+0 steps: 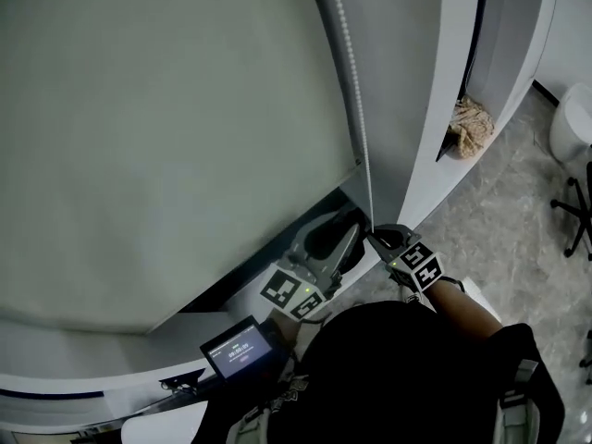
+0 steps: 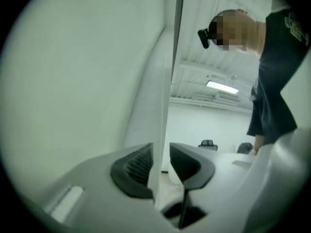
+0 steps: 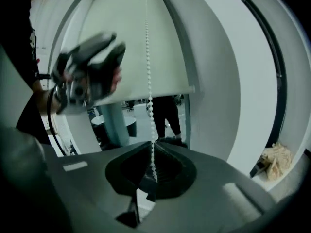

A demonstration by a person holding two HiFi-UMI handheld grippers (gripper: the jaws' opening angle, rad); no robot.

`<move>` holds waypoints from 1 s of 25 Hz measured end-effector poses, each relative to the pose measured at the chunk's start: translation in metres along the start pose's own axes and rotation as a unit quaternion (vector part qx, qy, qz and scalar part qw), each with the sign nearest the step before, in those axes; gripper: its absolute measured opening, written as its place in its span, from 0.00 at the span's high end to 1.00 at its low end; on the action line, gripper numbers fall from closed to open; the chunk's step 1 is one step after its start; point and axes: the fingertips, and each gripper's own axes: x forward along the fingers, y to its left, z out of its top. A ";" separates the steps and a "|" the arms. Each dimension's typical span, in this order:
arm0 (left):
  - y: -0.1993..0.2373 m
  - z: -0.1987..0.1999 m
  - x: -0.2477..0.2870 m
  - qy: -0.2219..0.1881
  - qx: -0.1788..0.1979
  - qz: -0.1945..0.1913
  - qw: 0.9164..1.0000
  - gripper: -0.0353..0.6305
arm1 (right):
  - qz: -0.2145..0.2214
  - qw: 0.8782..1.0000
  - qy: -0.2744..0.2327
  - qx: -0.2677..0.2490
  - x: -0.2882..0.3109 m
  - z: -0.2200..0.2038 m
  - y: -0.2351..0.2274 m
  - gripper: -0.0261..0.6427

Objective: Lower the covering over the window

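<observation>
Only its own view, centre frame, shows my right gripper clamped on the white beaded chain; left gripper gapes.

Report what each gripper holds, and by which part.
The right gripper is shut on the bead chain, low down, below the bottom edge of the blind. The left gripper is open, holding nothing.

pale grey-green blind hangs flat, lowered most of the way; white bead chain hangs straight by its right edge.
</observation>
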 end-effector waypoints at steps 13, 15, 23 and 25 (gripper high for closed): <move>-0.029 0.134 0.070 -0.163 0.014 -0.094 0.982 0.92 | 0.045 0.994 0.097 0.030 -0.003 -0.093 0.029 0.94; -0.026 0.134 0.071 -0.170 -0.003 -0.088 0.982 0.93 | 0.037 0.994 0.095 0.038 -0.009 -0.092 0.023 0.94; 0.021 0.060 0.068 -0.072 -0.063 -0.010 0.995 0.94 | -0.013 0.985 0.116 0.124 -0.039 -0.115 -0.016 0.91; 0.038 -0.004 0.058 -0.010 -0.087 0.013 0.996 0.94 | -0.028 0.988 0.065 0.137 -0.054 -0.089 -0.026 0.86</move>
